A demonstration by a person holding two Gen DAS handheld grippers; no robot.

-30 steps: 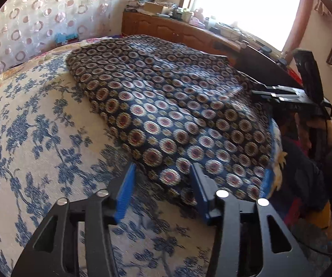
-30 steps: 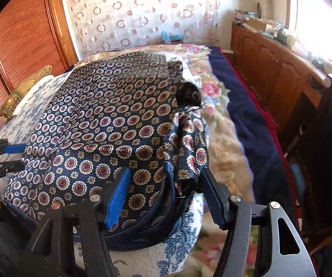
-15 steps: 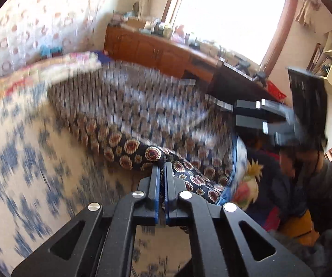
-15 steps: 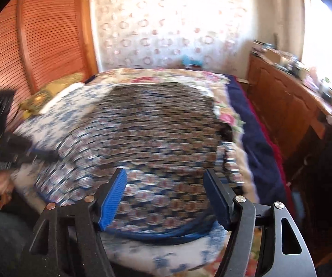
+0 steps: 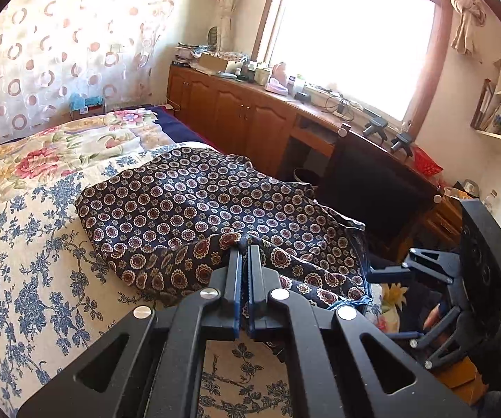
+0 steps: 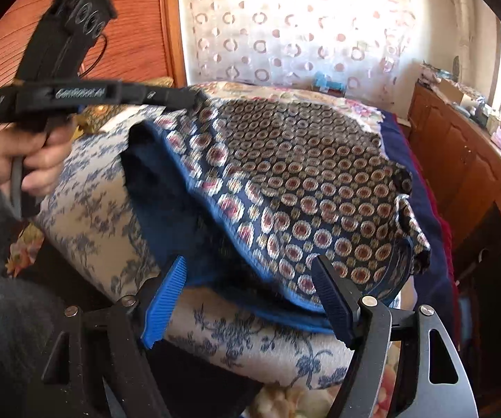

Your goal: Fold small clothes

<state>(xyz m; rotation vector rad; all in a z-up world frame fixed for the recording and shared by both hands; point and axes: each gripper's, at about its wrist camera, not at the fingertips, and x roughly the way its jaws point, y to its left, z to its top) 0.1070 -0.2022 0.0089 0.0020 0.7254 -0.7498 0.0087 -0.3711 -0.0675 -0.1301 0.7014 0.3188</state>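
Your left gripper (image 5: 244, 244) pinches the cloth's (image 5: 215, 202) near edge, lifted off the bed (image 5: 23, 261). Right gripper (image 6: 250, 292) opening, empty, past the cloth's bed-edge hem.

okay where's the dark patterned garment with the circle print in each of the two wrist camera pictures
Left wrist: the patterned garment spans the picture's middle on the bed, its near edge pinched in the shut left gripper.
Right wrist: it fills the centre, its left corner lifted by that gripper; the right gripper, jaws opening, grips nothing.
Shared landmark: the circle-patterned curtain.
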